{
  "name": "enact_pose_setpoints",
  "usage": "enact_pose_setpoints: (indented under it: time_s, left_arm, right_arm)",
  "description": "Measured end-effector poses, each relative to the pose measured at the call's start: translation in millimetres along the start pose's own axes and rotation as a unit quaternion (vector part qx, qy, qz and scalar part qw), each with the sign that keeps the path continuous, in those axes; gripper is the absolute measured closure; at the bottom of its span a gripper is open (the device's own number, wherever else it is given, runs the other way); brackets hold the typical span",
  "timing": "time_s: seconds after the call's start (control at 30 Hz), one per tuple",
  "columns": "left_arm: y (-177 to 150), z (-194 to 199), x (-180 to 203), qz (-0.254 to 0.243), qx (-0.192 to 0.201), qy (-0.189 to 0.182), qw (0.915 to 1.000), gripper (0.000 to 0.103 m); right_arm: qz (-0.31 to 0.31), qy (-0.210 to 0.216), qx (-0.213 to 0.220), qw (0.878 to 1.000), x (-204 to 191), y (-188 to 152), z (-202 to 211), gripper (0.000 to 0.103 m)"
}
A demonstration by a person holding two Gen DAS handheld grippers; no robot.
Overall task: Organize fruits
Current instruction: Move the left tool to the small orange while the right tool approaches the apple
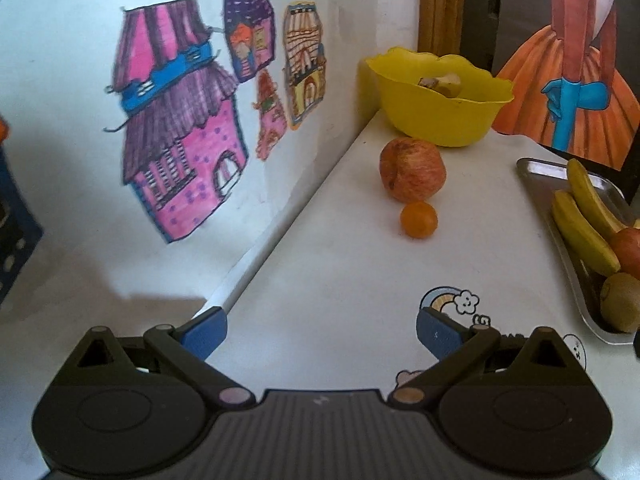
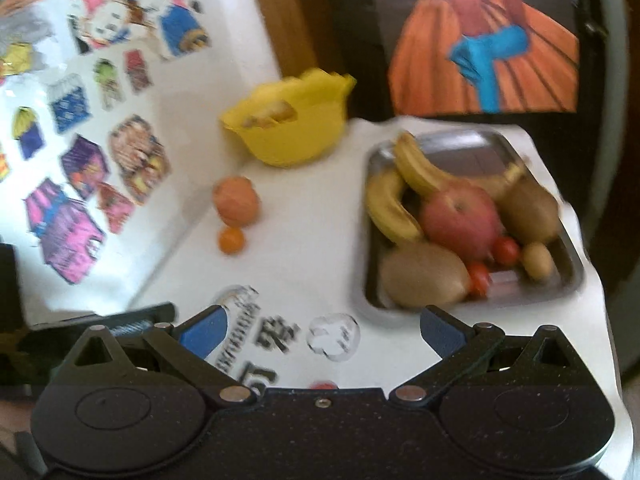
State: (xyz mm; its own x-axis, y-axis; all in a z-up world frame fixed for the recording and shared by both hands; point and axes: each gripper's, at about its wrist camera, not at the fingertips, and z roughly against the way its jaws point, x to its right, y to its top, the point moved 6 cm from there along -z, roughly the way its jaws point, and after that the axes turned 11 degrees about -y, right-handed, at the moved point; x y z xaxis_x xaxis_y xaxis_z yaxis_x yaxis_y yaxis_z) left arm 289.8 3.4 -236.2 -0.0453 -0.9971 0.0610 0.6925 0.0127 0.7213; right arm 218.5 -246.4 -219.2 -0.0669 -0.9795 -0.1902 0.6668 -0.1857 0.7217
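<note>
A red apple (image 1: 412, 169) and a small orange (image 1: 419, 219) lie on the white table in front of a yellow bowl (image 1: 440, 100) that holds some fruit pieces. A steel tray (image 2: 472, 148) at the right holds bananas (image 2: 416, 172), an apple (image 2: 460, 216), kiwis (image 2: 424, 276) and small tomatoes (image 2: 506, 250). My left gripper (image 1: 320, 330) is open and empty, low over the table, well short of the orange. My right gripper (image 2: 322, 330) is open and empty, above the table near the tray's front left corner. The loose apple (image 2: 236, 201) and orange (image 2: 231, 240) also show in the right wrist view.
A white wall (image 1: 60, 80) covered with paper drawings runs along the table's left side. A cut-out figure in an orange dress (image 1: 576, 80) stands behind the tray. Stickers (image 1: 456, 300) lie flat on the tabletop. A dark object (image 2: 132, 318) lies at the table's left front edge.
</note>
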Motion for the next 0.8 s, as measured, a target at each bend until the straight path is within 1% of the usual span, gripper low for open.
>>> enact_pose_setpoints:
  time_s: [0.1,0.23,0.33,0.4,0.5,0.53,0.6,0.67,0.8]
  left_arm:
    - [5,-8,4,-0.004,0.002,-0.008,1.0,0.0]
    - [14,-22,11,-0.015,0.003,-0.023,0.9996,0.0]
    - [20,-35,18,-0.031,0.003,-0.034,0.999,0.0]
    - [25,-44,23,-0.046,0.008,-0.039,0.9982,0.0]
    - [32,-53,30,-0.062,0.014,-0.039,0.9972,0.0]
    - [34,-57,31,-0.067,0.013,-0.038,0.997,0.0]
    - [38,-64,34,-0.074,0.013,-0.037,0.9965,0.0]
    - [40,-71,32,-0.074,0.011,-0.036,0.9965,0.0]
    - [44,-81,29,-0.061,0.013,-0.041,0.9972,0.0]
  right_arm:
    - [0.026,0.019,0.02,0.999,-5,16,-3,0.001]
    - [0.051,0.035,0.032,0.998,-11,40,-23,0.001]
    - [0.051,0.043,0.029,0.997,-16,57,-44,0.001]
    - [0.047,0.054,0.02,0.997,-19,68,-62,0.001]
    - [0.063,0.075,0.009,0.995,-30,81,-90,0.001]
    - [0.068,0.085,-0.004,0.994,-35,84,-102,0.001]
    - [0.059,0.103,-0.024,0.993,-39,89,-120,0.001]
    - [0.046,0.124,-0.042,0.99,-43,92,-136,0.001]
    - [0.05,0.131,-0.062,0.988,-59,93,-159,0.001]
